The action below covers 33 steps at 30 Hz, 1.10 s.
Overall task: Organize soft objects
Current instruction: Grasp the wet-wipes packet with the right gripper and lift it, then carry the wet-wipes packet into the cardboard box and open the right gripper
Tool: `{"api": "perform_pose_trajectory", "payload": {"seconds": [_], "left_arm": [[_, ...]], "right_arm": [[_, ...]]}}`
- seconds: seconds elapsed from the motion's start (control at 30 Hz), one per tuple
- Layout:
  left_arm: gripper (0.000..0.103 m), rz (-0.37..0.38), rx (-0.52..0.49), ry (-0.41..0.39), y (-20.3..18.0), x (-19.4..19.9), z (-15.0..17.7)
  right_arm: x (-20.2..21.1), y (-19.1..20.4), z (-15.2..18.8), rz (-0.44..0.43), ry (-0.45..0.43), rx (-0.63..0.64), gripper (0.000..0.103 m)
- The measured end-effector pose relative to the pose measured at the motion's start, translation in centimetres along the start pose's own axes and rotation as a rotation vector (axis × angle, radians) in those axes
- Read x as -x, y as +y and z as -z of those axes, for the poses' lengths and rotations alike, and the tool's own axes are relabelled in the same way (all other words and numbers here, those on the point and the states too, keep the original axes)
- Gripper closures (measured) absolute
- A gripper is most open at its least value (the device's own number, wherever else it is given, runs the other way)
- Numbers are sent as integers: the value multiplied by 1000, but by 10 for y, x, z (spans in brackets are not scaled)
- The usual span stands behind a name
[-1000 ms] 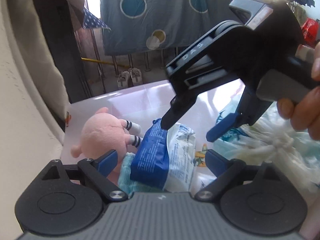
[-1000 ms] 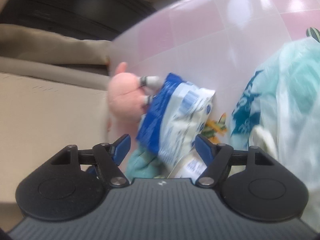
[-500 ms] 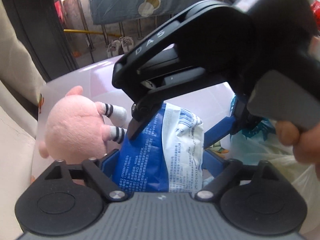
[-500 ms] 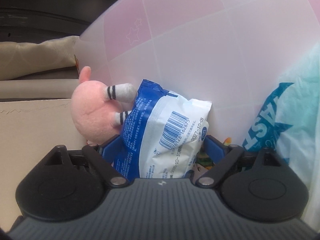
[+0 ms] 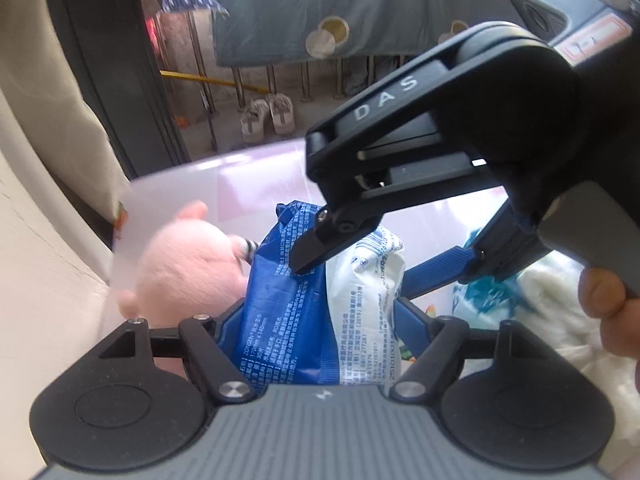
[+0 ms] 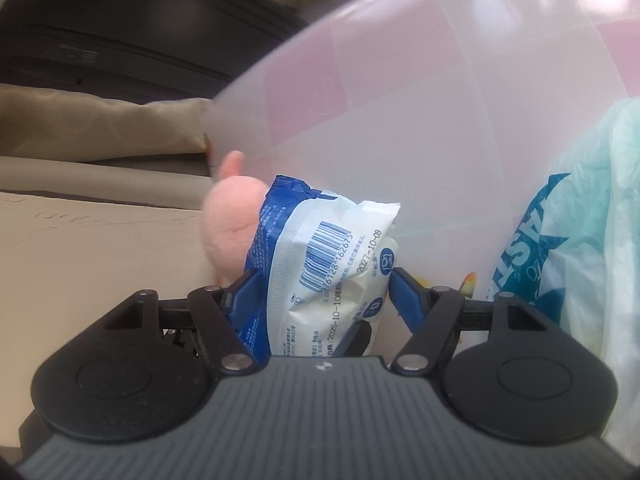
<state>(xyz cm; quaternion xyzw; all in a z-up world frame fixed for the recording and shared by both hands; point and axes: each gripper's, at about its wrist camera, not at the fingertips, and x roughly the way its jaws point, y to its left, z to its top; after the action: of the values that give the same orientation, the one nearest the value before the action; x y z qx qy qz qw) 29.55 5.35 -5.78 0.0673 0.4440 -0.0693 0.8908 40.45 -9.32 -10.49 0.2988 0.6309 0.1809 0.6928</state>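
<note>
We take the blue and white wet-wipe pack (image 5: pixel 320 300) as our landmark. It lies on the pink and white checked tabletop (image 5: pixel 248 184), which runs out beyond it on all sides and ends at a curved edge on the far left. To the right of the pack we see a heap of pale green and white plastic bags (image 6: pixel 580 240) with teal lettering, resting on the same tabletop and close to the pack without clearly touching it. Behind the pack, past the tabletop edge, a blue sheet with circles (image 5: pixel 320 8) hangs above a pair of slippers (image 5: pixel 268 116) on the floor.

Pressed against the left side of the pack is a pink plush toy (image 5: pixel 188 260), its striped limbs just meeting the blue edge of the wrapper.

We hold the left hand-held gripper (image 5: pixel 320 320) at the near end of the pack; its jaws have just been closing, the pack fills the gap between the blue fingers (image 5: pixel 412 320) and both appear pressed to its sides, so we read it as grasping the pack. The right hand-held gripper (image 6: pixel 316 292) comes over the pack from the right, with our fingers (image 5: pixel 600 292) on its handle. Its jaws have also just been closing, and its blue fingers (image 6: pixel 404 292) bear on both flanks of the pack, beside the barcode, denting the wrapper.
</note>
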Motion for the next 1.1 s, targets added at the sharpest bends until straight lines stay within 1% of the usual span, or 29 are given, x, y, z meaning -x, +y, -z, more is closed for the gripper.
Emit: {"api": "perform_pose_trajectory", "payload": {"seconds": [0.17, 0.3, 0.4, 0.5, 0.6, 0.67, 0.77, 0.83, 0.9, 0.97, 1.03, 1.07, 1.1], "left_arm": [[27, -23, -13, -64, -11, 49, -16], [27, -11, -31, -115, -40, 92, -29], [27, 13, -52, -150, -75, 119, -37], [27, 69, -51, -155, -117, 134, -46], [27, 140, -62, -150, -163, 137, -56], [27, 183, -82, -140, -196, 134, -60], [27, 230, -122, -116, -247, 123, -64], [27, 249, -150, -89, -277, 114, -67], [27, 262, -177, -50, -301, 99, -68], [27, 280, -194, 1, -321, 84, -67], [28, 295, -195, 70, -336, 72, -65], [28, 302, -198, 96, -341, 66, -64], [29, 305, -205, 106, -340, 58, -62]], "right_arm": [[49, 15, 14, -70, -42, 36, 35], [108, 15, 29, -125, -93, 62, 35], [156, 4, 40, -157, -142, 67, 35], [214, -23, 54, -173, -197, 60, 35], [269, -61, 68, -173, -255, 34, 36], [304, -92, 78, -161, -291, 9, 36], [342, -142, 87, -137, -336, -47, 35], [360, -175, 91, -123, -351, -87, 34], [358, -206, 93, -115, -356, -131, 34], [348, -233, 89, -114, -350, -170, 34], [335, -256, 85, -125, -336, -212, 34], [329, -267, 81, -128, -326, -222, 34], [320, -276, 78, -127, -320, -237, 34]]}}
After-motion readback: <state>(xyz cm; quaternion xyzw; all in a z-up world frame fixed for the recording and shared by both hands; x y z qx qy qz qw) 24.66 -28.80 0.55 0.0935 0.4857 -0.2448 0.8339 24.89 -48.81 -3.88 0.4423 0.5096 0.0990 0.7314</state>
